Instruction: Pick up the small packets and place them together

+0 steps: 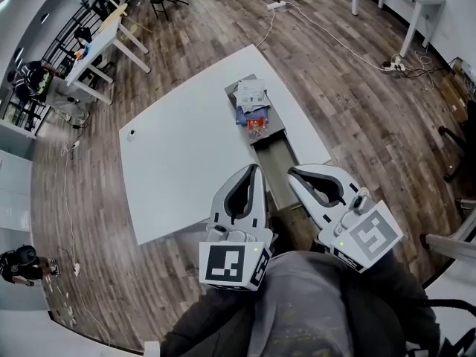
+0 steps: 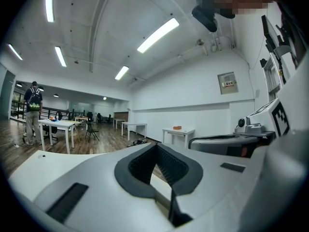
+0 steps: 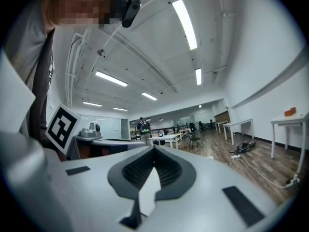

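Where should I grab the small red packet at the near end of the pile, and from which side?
Probably its near edge, approached from the person's side: the red packet lies flat at the pile's front, bare grey board before it, other packets crowding behind.

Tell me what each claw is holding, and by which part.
Nothing. The left claw and the right claw are both shut and empty; the packets lie well ahead of them, untouched.

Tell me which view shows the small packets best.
The head view: the small packets lie piled at the far end of a long grey tray on the white table. Both gripper views look out across the room and show none of them.
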`<state>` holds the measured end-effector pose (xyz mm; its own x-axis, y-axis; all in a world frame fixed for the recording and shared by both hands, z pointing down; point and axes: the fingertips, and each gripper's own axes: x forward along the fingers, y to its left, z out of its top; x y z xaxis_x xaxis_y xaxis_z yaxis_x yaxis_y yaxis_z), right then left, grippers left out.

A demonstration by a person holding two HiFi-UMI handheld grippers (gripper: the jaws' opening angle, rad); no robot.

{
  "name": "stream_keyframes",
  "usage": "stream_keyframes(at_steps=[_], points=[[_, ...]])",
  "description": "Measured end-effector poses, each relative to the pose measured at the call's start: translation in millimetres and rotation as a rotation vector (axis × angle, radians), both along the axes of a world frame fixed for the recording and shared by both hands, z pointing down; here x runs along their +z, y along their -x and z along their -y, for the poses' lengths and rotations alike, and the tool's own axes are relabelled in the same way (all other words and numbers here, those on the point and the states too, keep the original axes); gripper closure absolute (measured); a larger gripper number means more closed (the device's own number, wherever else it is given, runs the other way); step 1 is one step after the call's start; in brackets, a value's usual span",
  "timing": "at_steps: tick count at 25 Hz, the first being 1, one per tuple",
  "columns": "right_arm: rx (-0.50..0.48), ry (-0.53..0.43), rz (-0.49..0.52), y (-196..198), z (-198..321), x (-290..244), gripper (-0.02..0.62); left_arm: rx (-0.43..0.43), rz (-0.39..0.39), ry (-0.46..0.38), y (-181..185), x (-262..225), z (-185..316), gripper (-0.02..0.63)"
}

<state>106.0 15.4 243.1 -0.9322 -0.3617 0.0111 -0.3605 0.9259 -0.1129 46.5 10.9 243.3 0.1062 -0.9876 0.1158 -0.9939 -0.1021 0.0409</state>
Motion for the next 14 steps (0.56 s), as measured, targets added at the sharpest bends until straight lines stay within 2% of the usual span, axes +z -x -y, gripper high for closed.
stream_keyframes(at_steps=[14], points=[[0.003, -0.007, 0.007, -1.7, -2.6, -4.8, 0.589, 0.003, -0.012, 0.004, -3.4, 0.4, -3.6, 0.603]])
